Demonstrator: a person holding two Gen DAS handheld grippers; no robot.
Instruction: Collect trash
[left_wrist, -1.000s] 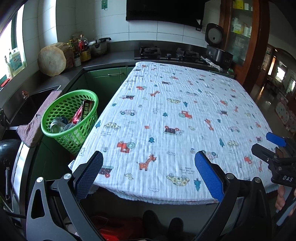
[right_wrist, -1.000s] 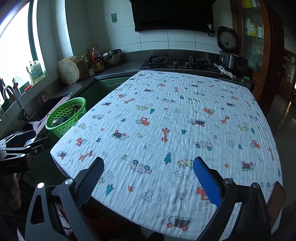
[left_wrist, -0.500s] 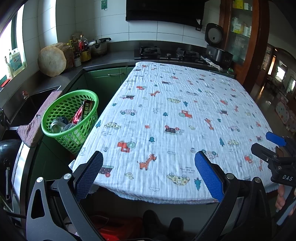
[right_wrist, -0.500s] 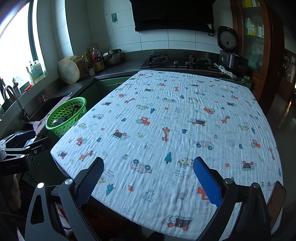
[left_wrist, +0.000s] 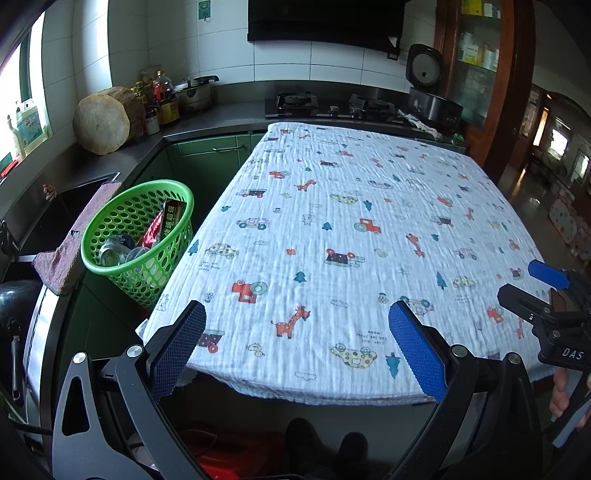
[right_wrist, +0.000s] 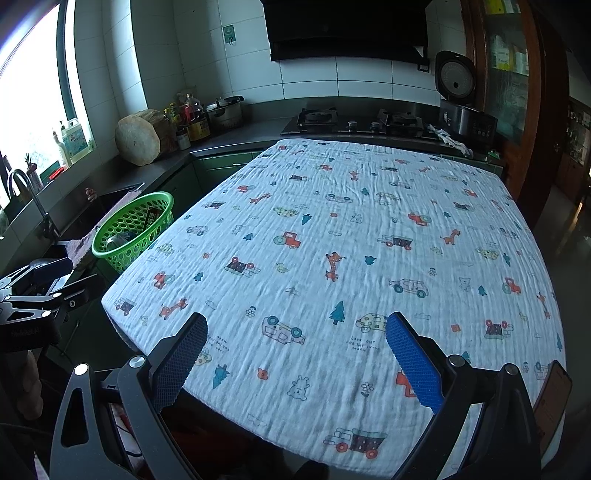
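A green perforated basket (left_wrist: 110, 221) (right_wrist: 110, 236) stands beside the table's left edge, holding a red snack wrapper (left_wrist: 155, 230), a dark packet (left_wrist: 173, 218) and crushed clear plastic (left_wrist: 114, 251). My left gripper (left_wrist: 297, 343) hangs open over the table's near edge, nothing between its blue pads. My right gripper (right_wrist: 295, 350) is open too, over the near part of the cloth. Each gripper shows at the edge of the other's view: the right gripper (left_wrist: 550, 306), the left gripper (right_wrist: 40, 291). No loose trash shows on the cloth.
A table with a white cloth printed with cars and giraffes (left_wrist: 351, 240) (right_wrist: 351, 258) fills the middle. A counter with a sink (left_wrist: 62, 210), a rag (left_wrist: 74, 240), a wooden block (left_wrist: 101, 125), bottles, a stove (left_wrist: 332, 105) and a rice cooker (left_wrist: 428, 92) runs behind. A brown card (right_wrist: 554, 398) lies at the cloth's right corner.
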